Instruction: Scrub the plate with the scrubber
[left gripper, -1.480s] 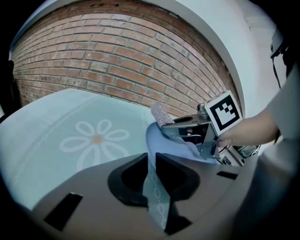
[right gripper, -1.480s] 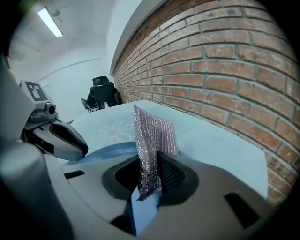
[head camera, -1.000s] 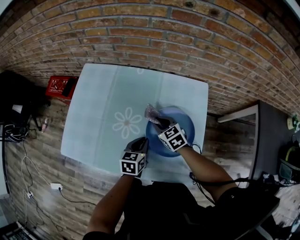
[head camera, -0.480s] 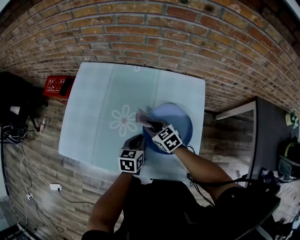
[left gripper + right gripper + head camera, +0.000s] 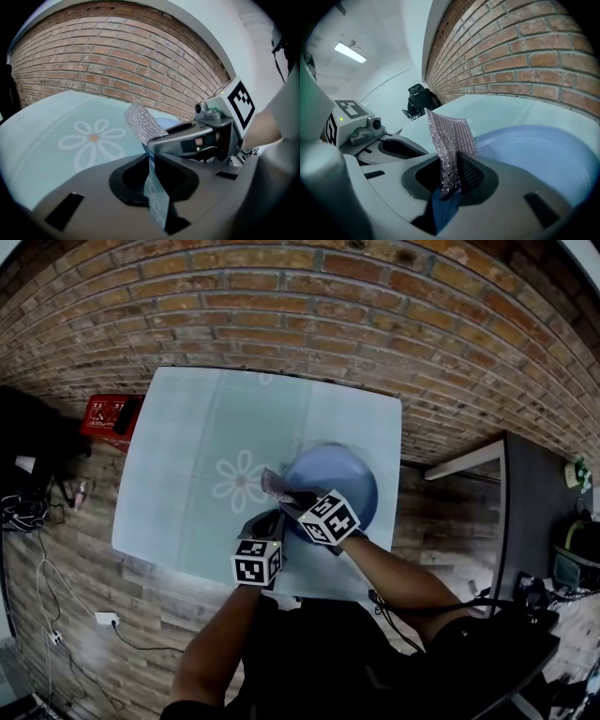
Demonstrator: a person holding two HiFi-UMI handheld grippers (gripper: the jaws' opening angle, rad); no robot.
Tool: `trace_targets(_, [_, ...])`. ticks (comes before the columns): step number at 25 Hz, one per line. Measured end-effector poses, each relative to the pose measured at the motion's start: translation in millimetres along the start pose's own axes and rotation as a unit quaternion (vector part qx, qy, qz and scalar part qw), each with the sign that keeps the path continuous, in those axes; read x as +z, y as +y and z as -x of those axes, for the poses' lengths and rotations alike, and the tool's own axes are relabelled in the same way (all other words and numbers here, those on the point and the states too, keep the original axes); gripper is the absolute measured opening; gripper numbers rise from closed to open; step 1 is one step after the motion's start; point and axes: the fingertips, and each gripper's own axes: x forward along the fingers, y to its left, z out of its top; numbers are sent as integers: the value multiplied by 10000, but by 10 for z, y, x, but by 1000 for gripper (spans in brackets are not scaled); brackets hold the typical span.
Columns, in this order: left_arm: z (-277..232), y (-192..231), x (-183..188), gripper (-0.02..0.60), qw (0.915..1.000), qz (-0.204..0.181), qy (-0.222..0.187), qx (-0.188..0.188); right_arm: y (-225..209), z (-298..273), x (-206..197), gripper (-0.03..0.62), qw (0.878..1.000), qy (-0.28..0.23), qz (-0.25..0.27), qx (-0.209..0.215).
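Observation:
A blue plate (image 5: 342, 479) lies on the pale blue table (image 5: 187, 465), near its right front. My left gripper (image 5: 272, 521) is at the plate's left front rim; in the left gripper view the thin blue rim (image 5: 157, 199) stands clamped in the left gripper (image 5: 152, 168), whose jaws have just been closing on it. My right gripper (image 5: 291, 498) is shut on a silvery mesh scrubber (image 5: 275, 486), which sticks up over the plate's left edge. In the right gripper view the scrubber (image 5: 447, 136) rises from the right gripper (image 5: 450, 173), with the plate (image 5: 539, 150) to its right.
A white flower print (image 5: 239, 482) marks the table left of the plate. A red crate (image 5: 112, 413) sits on the floor past the table's left edge. A brick wall (image 5: 309, 306) runs behind the table, and a dark desk (image 5: 544, 512) stands at the right.
My right gripper has carried the scrubber to the left, from over the plate's inner left part to its left edge. The left gripper has stayed at the rim.

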Motion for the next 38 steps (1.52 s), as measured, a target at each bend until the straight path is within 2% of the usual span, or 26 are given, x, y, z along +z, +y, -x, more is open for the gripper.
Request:
trace_targets(5, [43, -22, -29, 46, 10000, 1, 4, -9, 66, 69, -34, 84, 9965, -142, -729, 378])
trace_targets(8, [109, 6, -51, 46, 10000, -37, 8, 15, 151, 94, -54, 86, 9940, -164, -930, 548])
trace_targets(22, [265, 44, -31, 46, 9999, -54, -34, 105, 381, 242, -238, 84, 9900, -225, -1134, 804])
trace_targets(28, [269, 59, -37, 46, 10000, -55, -31, 69, 443, 322, -307, 86, 9926, -319, -955, 678])
trace_targets(31, [256, 107, -10, 46, 9999, 62, -71, 99, 434, 348, -303, 84, 9912, -372, -1056, 699])
trace_targets(34, [220, 96, 29, 46, 10000, 21, -75, 51, 393, 390, -289, 86, 9895, -400, -1182, 733])
trace_targets(38, [168, 85, 44, 46, 10000, -43, -22, -7, 277, 573, -198, 83, 9898, -544, -1181, 578])
